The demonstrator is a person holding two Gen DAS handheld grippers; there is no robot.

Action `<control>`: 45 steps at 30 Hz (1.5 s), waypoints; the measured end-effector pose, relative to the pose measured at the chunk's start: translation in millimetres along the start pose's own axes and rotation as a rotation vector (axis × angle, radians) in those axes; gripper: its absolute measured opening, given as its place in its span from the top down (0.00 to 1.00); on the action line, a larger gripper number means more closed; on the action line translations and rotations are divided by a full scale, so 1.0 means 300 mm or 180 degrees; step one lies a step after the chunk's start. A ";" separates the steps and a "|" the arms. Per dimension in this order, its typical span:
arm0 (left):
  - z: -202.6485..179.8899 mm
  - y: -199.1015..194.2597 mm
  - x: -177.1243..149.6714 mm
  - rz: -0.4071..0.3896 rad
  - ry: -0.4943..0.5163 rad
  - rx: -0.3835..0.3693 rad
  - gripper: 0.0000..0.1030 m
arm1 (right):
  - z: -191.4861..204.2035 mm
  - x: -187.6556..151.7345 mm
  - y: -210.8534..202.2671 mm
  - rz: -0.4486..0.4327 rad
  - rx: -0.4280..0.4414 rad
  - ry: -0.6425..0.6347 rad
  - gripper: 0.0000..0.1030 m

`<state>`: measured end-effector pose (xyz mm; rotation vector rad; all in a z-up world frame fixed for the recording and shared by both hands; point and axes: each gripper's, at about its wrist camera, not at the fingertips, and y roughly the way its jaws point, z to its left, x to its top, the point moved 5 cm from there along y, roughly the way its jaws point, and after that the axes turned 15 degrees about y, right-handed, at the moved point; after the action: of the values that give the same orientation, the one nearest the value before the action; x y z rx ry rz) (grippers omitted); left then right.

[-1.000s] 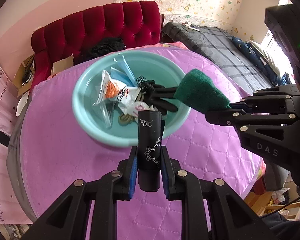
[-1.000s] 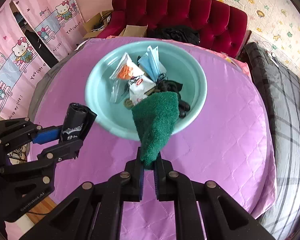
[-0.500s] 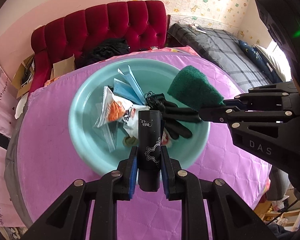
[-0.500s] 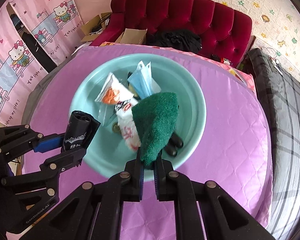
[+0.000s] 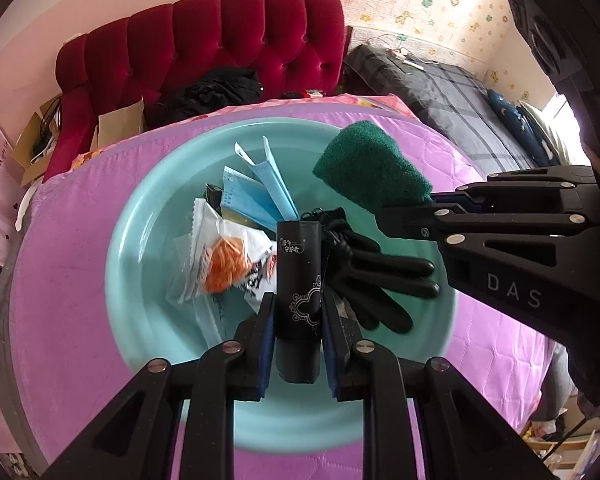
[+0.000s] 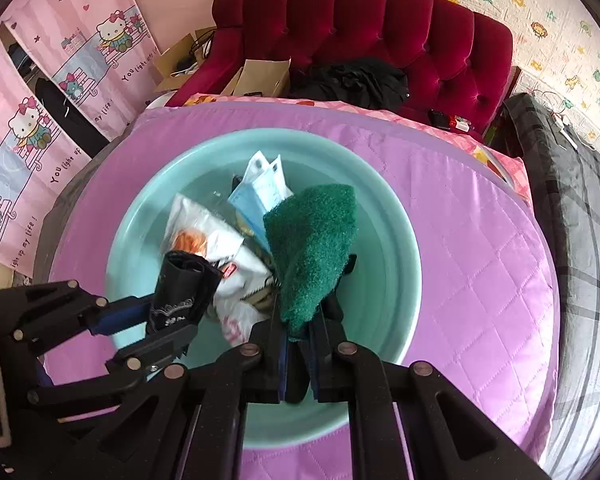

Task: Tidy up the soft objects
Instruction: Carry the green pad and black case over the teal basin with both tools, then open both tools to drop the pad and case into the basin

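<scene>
Now, claw states: both claws are seen clamped, each on its own soft thing, above the basin.
Left claw (image 5: 298, 322): pressed against a rolled black fabric pouch (image 5: 299, 280) with white ornamental print; the roll is held upright between the blue pads, its top end pointing away from the camera.
Right claw (image 6: 299, 354): pinched nearly together on the lower end of a dark green cloth (image 6: 314, 248); the cloth is held standing up from the pads, folded and fuzzy.
Basin: a round light-teal plastic basin (image 5: 140, 216) is set on the surface, which is covered with a quilted purple cloth (image 6: 472, 280); both held things are seen over its bowl.
Basin contents: blue face masks (image 5: 260, 196) are laid toward the far side, a clear packet with orange contents (image 5: 220, 266) toward the left, a black glove (image 5: 380, 280) with fingers spread toward the right, and a white printed packet (image 6: 240, 280) near the middle.
Relative position: the green cloth is seen to the right of the black pouch, the two apart.
Background: a red tufted sofa (image 6: 380, 24) with dark clothing piled on it is seen behind the surface; a bed with a grey checked cover (image 5: 440, 92) is seen at the right.
</scene>
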<state>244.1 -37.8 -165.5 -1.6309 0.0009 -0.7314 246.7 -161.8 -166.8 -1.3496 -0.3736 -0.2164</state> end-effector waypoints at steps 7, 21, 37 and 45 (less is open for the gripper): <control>0.028 0.065 0.028 -0.0005 -0.0077 0.0022 0.78 | 0.002 0.052 0.083 0.0080 0.0077 0.0013 0.92; 0.046 0.086 0.024 -0.0018 -0.0062 0.0053 0.77 | 0.000 0.083 0.138 0.0117 0.0125 0.0109 0.90; 0.033 -0.002 -0.036 -0.0090 -0.0027 0.0339 0.08 | 0.007 0.049 0.039 -0.0110 0.0062 0.0205 0.12; 0.028 -0.047 -0.070 -0.0064 -0.0015 0.0513 0.00 | -0.008 0.006 -0.015 -0.0273 -0.0105 0.0242 0.00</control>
<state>225.5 -18.9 -162.7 -1.4807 -0.0760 -0.7244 246.9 -165.0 -162.5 -1.3551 -0.3657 -0.3456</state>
